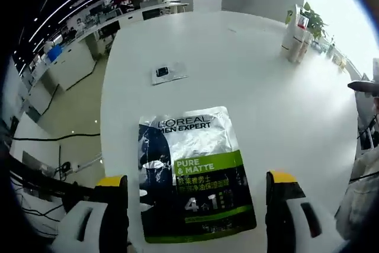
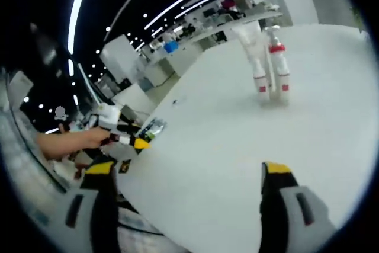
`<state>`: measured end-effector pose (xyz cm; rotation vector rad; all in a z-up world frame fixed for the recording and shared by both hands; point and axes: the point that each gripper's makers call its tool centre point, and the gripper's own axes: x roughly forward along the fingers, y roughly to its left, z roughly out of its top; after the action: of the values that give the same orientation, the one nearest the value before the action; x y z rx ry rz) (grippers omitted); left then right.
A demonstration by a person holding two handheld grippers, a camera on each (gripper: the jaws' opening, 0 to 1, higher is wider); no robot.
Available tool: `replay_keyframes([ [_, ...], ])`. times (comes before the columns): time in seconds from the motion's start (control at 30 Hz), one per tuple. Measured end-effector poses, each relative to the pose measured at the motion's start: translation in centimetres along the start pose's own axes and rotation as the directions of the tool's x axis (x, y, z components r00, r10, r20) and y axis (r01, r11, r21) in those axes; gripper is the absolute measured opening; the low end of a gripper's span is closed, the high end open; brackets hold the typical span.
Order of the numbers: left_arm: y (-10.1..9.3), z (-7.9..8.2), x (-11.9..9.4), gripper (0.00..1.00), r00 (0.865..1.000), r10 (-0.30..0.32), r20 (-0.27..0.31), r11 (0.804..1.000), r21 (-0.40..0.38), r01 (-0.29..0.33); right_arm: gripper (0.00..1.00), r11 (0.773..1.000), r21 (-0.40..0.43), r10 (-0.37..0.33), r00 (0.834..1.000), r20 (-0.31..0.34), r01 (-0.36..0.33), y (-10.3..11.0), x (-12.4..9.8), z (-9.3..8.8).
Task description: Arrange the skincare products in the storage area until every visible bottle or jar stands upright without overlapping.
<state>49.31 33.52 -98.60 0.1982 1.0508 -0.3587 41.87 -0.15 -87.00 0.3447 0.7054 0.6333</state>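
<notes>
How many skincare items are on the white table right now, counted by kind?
Large L'Oreal sachet pack: 1
Small clear sachet: 1
White bottles with red bands: 2, standing upright together
Total: 4

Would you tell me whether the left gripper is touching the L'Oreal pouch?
Apart: the left gripper view shows the open left gripper straddling the pouch, white table visible beside each jaw.

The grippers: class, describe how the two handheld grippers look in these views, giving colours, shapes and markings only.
The left gripper has two chunky jaws, black on their inner faces with white outer shells and yellow caps at the tips. The right gripper looks the same: black and white-grey bodies, yellow-tipped. No lettering is visible on either. In the right gripper view, the left gripper shows white with a yellow tip.
</notes>
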Motion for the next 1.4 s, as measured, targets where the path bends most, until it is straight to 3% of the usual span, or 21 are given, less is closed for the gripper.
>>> replay_keyframes([
  [0.07, 0.2, -0.1, 0.3, 1.00, 1.000, 0.012, -0.005, 1.000, 0.004, -0.012, 0.99, 1.000, 0.001, -0.004, 1.000, -0.013, 0.004, -0.2, -0.3, -0.5],
  [0.1, 0.0, 0.2, 0.5, 1.00, 1.000, -0.003, 0.020, 0.999, -0.043, 0.004, 0.99, 1.000, 0.001, -0.006, 1.000, -0.018, 0.006, -0.2, -0.4, -0.7],
  [0.13, -0.1, 0.0, 0.6, 1.00, 1.000, -0.014, 0.002, 0.998, -0.061, 0.014, 0.99, 1.000, 0.001, -0.010, 1.000, -0.019, 0.010, -0.4, -0.6, -0.7],
  [0.2, -0.1, 0.3, 0.6, 0.98, 1.000, 0.005, 0.004, 0.999, -0.049, -0.005, 0.99, 1.000, 0.008, -0.015, 1.000, -0.009, 0.015, -0.6, -0.9, -0.7],
  [0.27, -0.4, 0.6, 0.5, 0.88, 1.000, 0.004, -0.010, 0.999, -0.045, -0.004, 0.99, 0.999, 0.035, -0.027, 1.000, 0.011, 0.027, -1.0, -1.3, -0.5],
  [0.33, -0.4, 0.9, 0.3, 0.72, 1.000, 0.013, -0.021, 0.998, -0.059, -0.015, 0.99, 0.998, 0.045, -0.047, 0.999, 0.028, 0.045, -1.4, -1.7, -0.6],
  [0.67, -1.0, 1.3, 0.5, 0.57, 1.000, 0.001, -0.004, 0.999, -0.036, -0.001, 0.99, 0.995, 0.078, -0.069, 0.997, 0.019, 0.068, -1.8, -2.2, -1.9],
  [0.8, -1.7, 1.6, 0.3, 0.31, 1.000, -0.026, 0.018, 1.000, 0.002, 0.026, 0.99, 0.993, 0.087, -0.077, 0.997, 0.032, 0.074, -1.8, -2.3, -1.8],
  [1.07, -2.3, 1.8, 0.5, 0.20, 0.999, -0.048, 0.021, 0.999, 0.026, 0.048, 0.97, 0.991, 0.102, -0.086, 0.996, 0.020, 0.083, -1.6, -2.6, -3.2],
  [1.23, -2.5, 1.8, 0.4, 0.08, 0.997, -0.070, 0.043, 0.997, 0.040, 0.069, 0.97, 0.992, 0.103, -0.075, 0.997, 0.021, 0.073, -1.3, -2.6, -3.0],
  [1.33, -2.6, 2.0, 0.4, 0.06, 0.995, -0.077, 0.062, 0.997, -0.005, 0.077, 0.97, 0.993, 0.104, -0.068, 0.997, 0.034, 0.064, -1.1, -2.7, -2.4],
  [1.4, -2.9, 2.1, 0.4, 0.05, 0.992, -0.112, 0.064, 0.992, -0.053, 0.116, 0.98, 0.994, 0.094, -0.057, 0.997, 0.044, 0.052, -0.7, -2.6, -1.8],
])
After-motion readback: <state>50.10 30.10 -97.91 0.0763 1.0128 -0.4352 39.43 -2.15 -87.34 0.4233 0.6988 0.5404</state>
